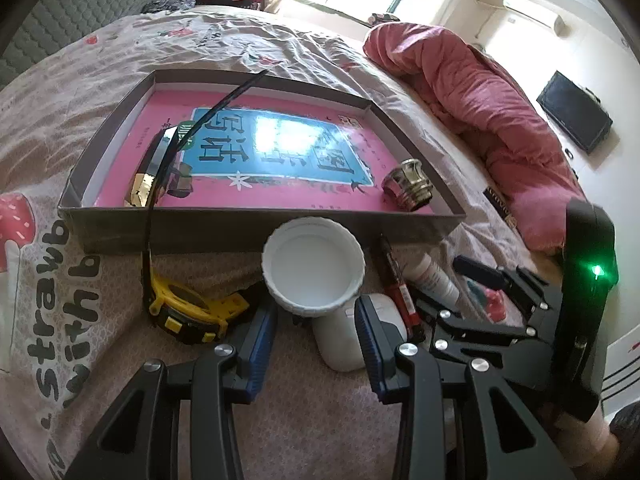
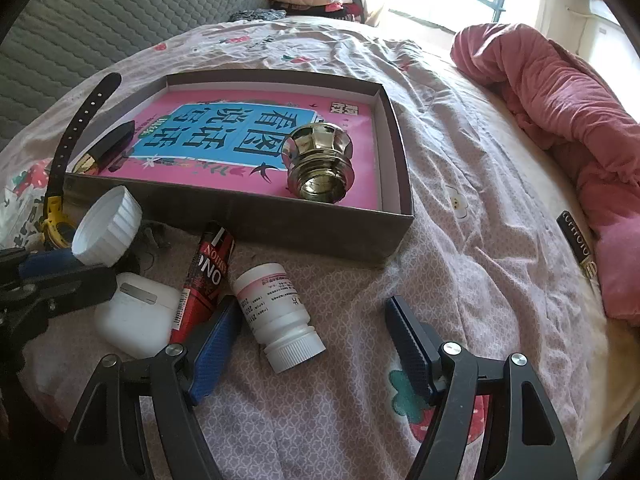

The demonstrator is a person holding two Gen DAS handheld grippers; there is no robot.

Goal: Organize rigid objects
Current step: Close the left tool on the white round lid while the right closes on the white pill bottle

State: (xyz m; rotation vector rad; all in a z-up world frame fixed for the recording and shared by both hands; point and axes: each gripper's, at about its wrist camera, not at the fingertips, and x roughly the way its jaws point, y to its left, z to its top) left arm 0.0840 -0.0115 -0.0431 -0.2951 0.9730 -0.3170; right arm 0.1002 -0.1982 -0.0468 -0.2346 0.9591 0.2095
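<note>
left tool (image 1: 316,312): clamped on the white ribbed cap (image 1: 314,266), blue pads pressing its sides, open mouth facing the camera; in the right wrist view the cap sits raised off the bedspread, just short of the box's near wall. judged to be held this way so it can be lifted over that wall.

right tool (image 2: 308,344): jaws spread wide with nothing pressed between them; the white pill bottle (image 2: 278,316) lies on its side just inside the left pad, apparently touching it, and well clear of the right one. reads as lining up to straddle the bottle across its width.

box (image 2: 320,224): shallow grey tray on the bed, serving as the collecting place; a pink-and-blue book (image 2: 224,136) lines its floor.

already inside: the gold faceted cap (image 2: 318,166) on its side by the right wall, and a black-and-gold lipstick (image 2: 104,152) at the left end.

still outside: the bottle, a red tube (image 2: 204,276) and a white earbud case (image 2: 136,316), bunched together in front of the near wall, within reach of both tools.

yellow watch (image 1: 188,308): lies by the box's left corner, its black strap (image 2: 76,120) arching up over the wall.

bedspread (image 2: 480,200): soft and wrinkled, so the round bottle may roll when nudged.

progress: judged partway; two pieces are in, several remain.
</note>
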